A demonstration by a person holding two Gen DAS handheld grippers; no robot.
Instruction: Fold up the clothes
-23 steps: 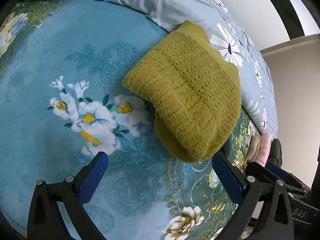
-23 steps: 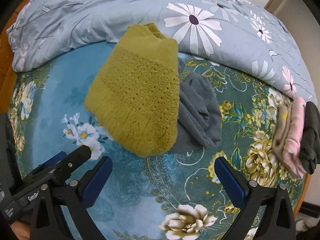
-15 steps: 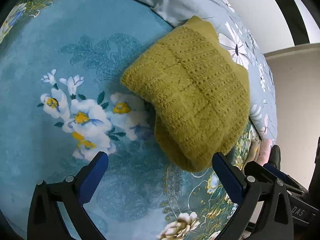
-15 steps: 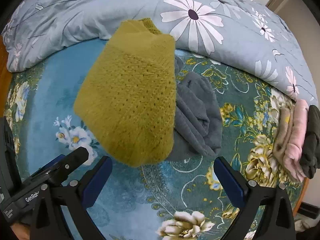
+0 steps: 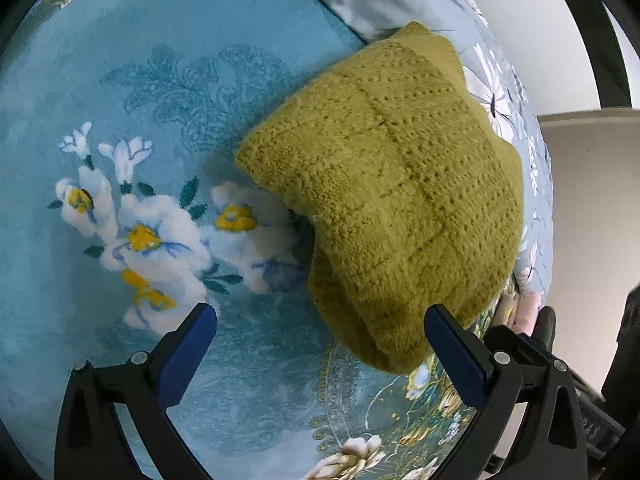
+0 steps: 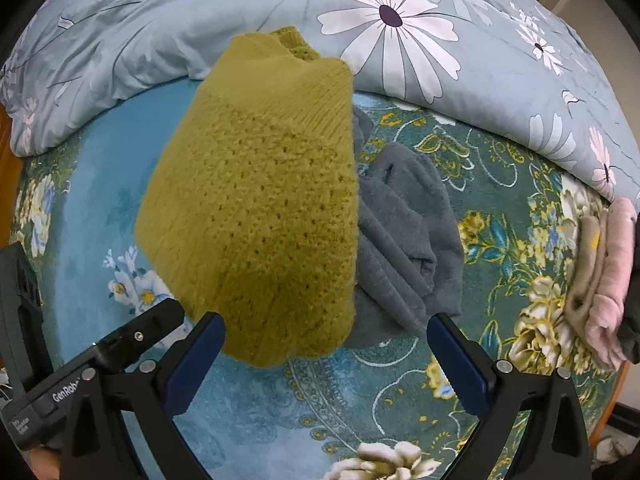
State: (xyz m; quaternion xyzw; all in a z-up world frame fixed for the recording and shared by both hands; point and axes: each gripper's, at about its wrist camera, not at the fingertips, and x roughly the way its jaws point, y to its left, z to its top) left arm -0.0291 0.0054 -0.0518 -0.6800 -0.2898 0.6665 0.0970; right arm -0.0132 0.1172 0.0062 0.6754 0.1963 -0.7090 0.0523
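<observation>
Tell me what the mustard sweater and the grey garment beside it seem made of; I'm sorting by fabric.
Mustard sweater: chunky knit, probably wool or acrylic, matte and fuzzy, with visible stitch rows and eyelet holes. Grey garment: looks like plush fleece, soft matte pile in thick rounded folds; the exact fibre can't be told.

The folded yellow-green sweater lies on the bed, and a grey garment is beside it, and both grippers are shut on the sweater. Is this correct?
Not quite: the left gripper and right gripper are open, holding nothing; both wrist views show it. The sweater does lie beside the grey garment.
</observation>
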